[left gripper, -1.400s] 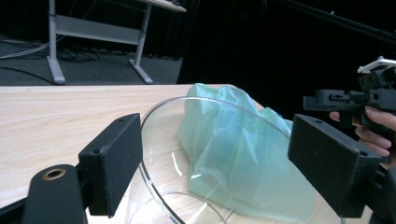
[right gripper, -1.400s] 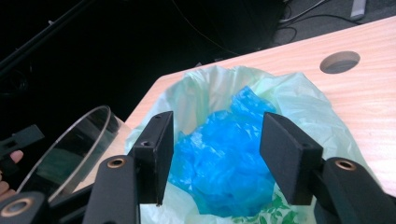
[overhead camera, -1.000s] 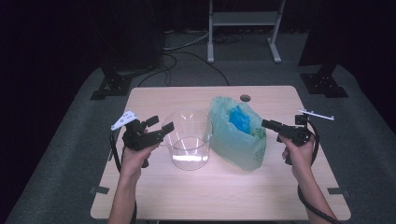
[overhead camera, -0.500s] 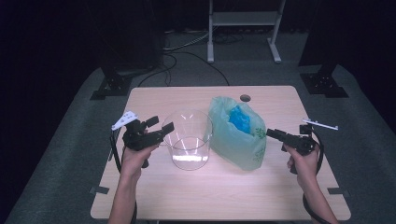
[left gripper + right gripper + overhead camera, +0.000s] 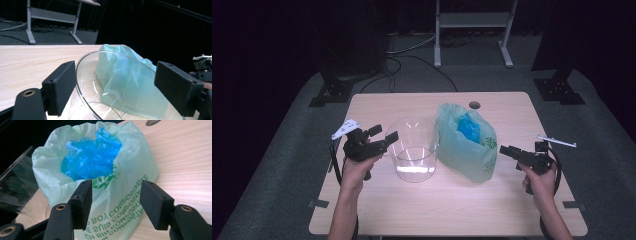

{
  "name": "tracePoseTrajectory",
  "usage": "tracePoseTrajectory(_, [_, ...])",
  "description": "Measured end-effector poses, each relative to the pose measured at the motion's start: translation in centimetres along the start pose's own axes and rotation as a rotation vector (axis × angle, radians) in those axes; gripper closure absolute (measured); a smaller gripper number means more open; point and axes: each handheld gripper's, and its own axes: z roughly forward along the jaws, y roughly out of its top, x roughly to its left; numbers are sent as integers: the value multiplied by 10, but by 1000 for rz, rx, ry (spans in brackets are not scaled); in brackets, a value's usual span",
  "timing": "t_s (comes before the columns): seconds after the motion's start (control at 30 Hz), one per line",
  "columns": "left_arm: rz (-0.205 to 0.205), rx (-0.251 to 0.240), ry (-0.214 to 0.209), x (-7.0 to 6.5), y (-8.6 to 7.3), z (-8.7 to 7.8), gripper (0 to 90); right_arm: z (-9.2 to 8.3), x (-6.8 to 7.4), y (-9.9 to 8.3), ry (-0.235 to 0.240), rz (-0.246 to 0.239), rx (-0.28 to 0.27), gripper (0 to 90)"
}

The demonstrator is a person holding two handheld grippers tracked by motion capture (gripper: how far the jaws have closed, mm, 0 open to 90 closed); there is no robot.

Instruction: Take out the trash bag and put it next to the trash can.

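Both grippers stand with their jaws apart and hold nothing. On the left gripper (image 5: 384, 140), the jaws straddle the near rim of the clear round glass bowl (image 5: 413, 150): in the left gripper view one pad sits outside the glass wall and the other across the bowl opening, with no visible pressing on the rim. This placement probably serves to steady the bowl, or to ready a grip on it, so that it does not slide while the other hand works.

Released as well, the right gripper (image 5: 504, 151) points toward the pale green translucent plastic bag (image 5: 472, 150) and stops just short of it. The right gripper view looks along the open jaws at the printed side of the bag, below its rolled-down mouth. The likely aim is a pinch on the bag wall or its rim.

The bag stands upright near the middle of the light wooden table (image 5: 452, 210), just beside the bowl on the bowl's right; whether the two touch cannot be told. Its mouth is open and turned upward, which exposes the crumpled bright blue plastic film (image 5: 91, 157) packed inside. The open top keeps the film reachable from above.

Beyond the table's far edge stands a grey metal frame (image 5: 472, 20) on dark floor.
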Motion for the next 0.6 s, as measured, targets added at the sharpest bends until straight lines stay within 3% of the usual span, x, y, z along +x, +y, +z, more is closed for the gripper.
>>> tracePoseTrajectory(0.33, [5,-1,-3,-1,0,-1,168,-11,-8,-16,-21,12,-10,430])
tracePoseTrajectory(0.6, [10,0,-10,-4,1,-1,168,-27,-15,-39,-42,10,-42,424])
